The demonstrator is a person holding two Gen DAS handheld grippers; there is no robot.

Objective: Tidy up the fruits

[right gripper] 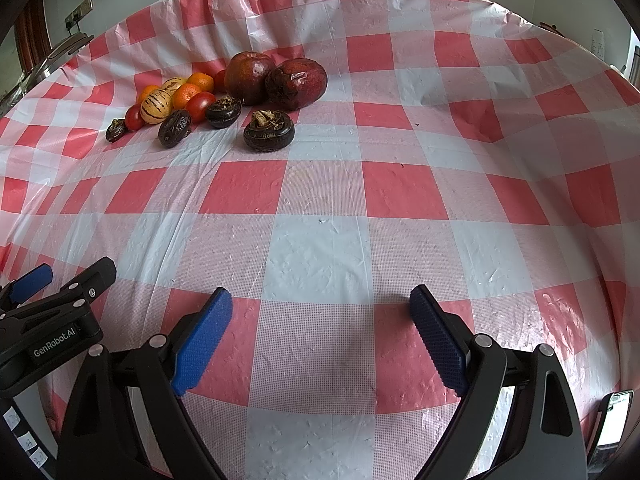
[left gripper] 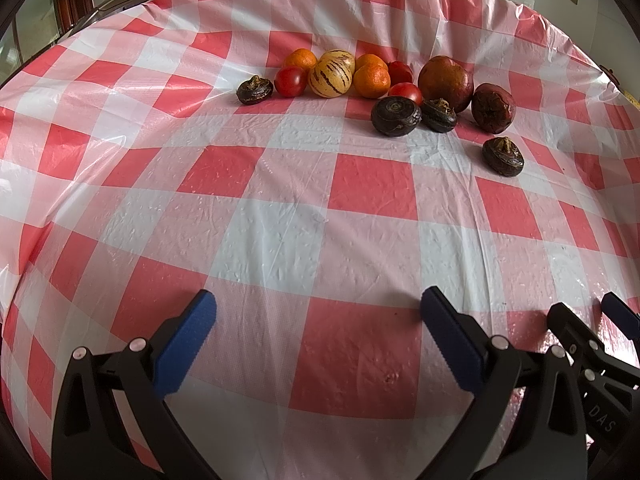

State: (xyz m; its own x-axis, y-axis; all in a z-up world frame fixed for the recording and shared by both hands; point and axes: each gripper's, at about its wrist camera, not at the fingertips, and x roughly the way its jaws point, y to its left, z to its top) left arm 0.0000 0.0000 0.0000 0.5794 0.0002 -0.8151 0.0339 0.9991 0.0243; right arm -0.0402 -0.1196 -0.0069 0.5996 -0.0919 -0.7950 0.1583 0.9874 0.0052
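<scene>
Fruit point(left gripper: 376, 88) clustered at twelve o'clock on the checked bench point(left gripper: 320, 220); left gripper point(left gripper: 318, 344) and right gripper point(right gripper: 322, 340) both spread wide, grasping nothing.

The desk wears a thin red-and-white checked plastic cloth point(left gripper: 280, 208), shiny and crinkled. The black plastic left tongs point(left gripper: 318, 336) have rough blue pads point(left gripper: 186, 346). Far off, the small round red tomatoes point(left gripper: 291, 81) look smooth and glossy, and the dark brown water chestnuts point(left gripper: 396, 116) look dull and bumpy.
</scene>
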